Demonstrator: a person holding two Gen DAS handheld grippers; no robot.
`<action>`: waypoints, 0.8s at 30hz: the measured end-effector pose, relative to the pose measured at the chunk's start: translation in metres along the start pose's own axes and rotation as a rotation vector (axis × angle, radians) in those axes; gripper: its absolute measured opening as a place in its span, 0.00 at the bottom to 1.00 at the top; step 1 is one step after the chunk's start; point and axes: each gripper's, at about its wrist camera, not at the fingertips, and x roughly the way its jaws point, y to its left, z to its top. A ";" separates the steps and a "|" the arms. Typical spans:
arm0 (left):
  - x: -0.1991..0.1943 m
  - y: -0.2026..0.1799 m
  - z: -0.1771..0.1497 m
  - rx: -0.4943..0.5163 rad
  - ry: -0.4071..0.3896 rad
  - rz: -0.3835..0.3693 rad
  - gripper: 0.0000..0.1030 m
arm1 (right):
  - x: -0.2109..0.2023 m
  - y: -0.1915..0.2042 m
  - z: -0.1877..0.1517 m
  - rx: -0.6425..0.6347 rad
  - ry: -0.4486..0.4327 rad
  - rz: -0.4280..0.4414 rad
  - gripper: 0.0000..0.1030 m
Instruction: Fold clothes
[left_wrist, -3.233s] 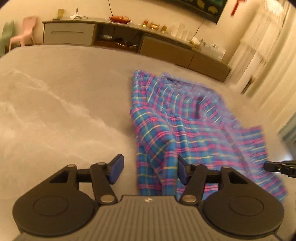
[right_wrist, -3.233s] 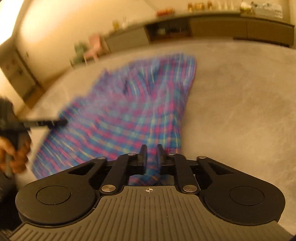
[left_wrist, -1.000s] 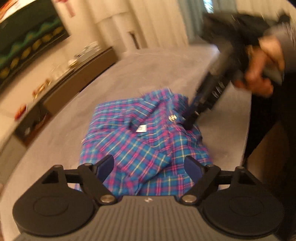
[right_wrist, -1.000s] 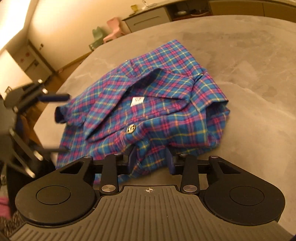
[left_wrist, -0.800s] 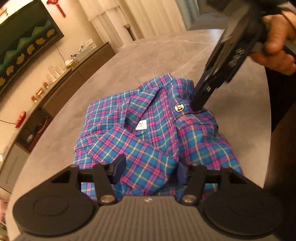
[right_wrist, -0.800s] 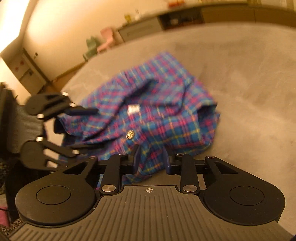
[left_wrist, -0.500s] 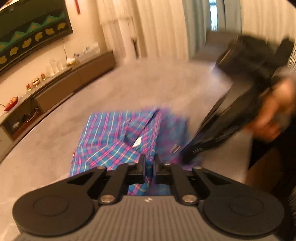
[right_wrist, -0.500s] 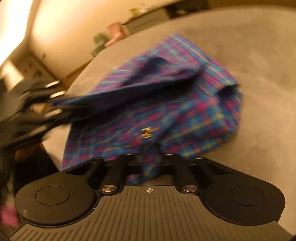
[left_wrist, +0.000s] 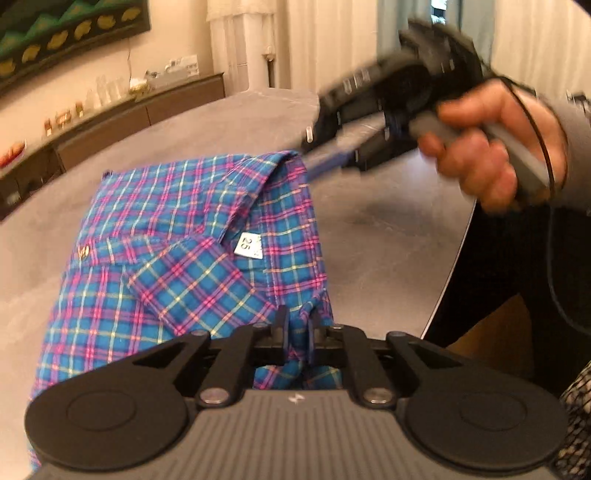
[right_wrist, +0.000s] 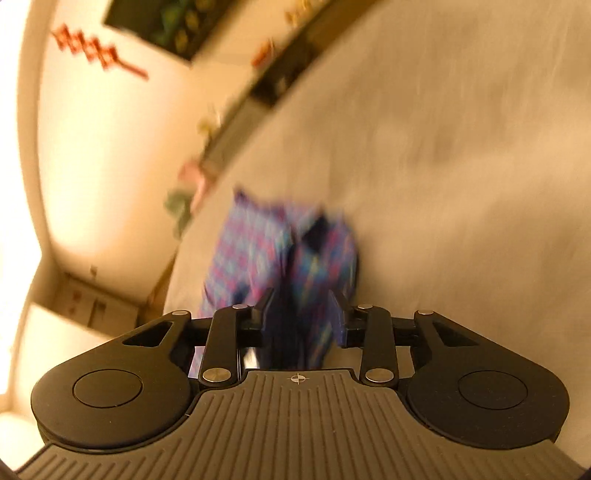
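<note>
1. The plaid shirt (left_wrist: 192, 236) is lying partly folded on the grey bench (left_wrist: 384, 236), its collar tag facing up.
2. Your left gripper (left_wrist: 297, 328) is pinching the shirt's near edge, jaws starting to part.
3. Your right gripper (right_wrist: 301, 319) is opening, blurred cloth sitting between its jaws.
</note>
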 end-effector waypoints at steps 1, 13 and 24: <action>0.002 -0.004 0.000 0.024 0.004 0.007 0.13 | -0.004 0.009 0.003 -0.053 -0.031 -0.012 0.40; -0.041 -0.017 -0.002 0.032 -0.113 -0.012 0.31 | 0.065 0.065 -0.016 -0.685 0.150 -0.339 0.33; -0.086 0.103 -0.027 -0.387 -0.142 0.117 0.33 | 0.023 0.138 -0.071 -0.843 0.013 -0.150 0.35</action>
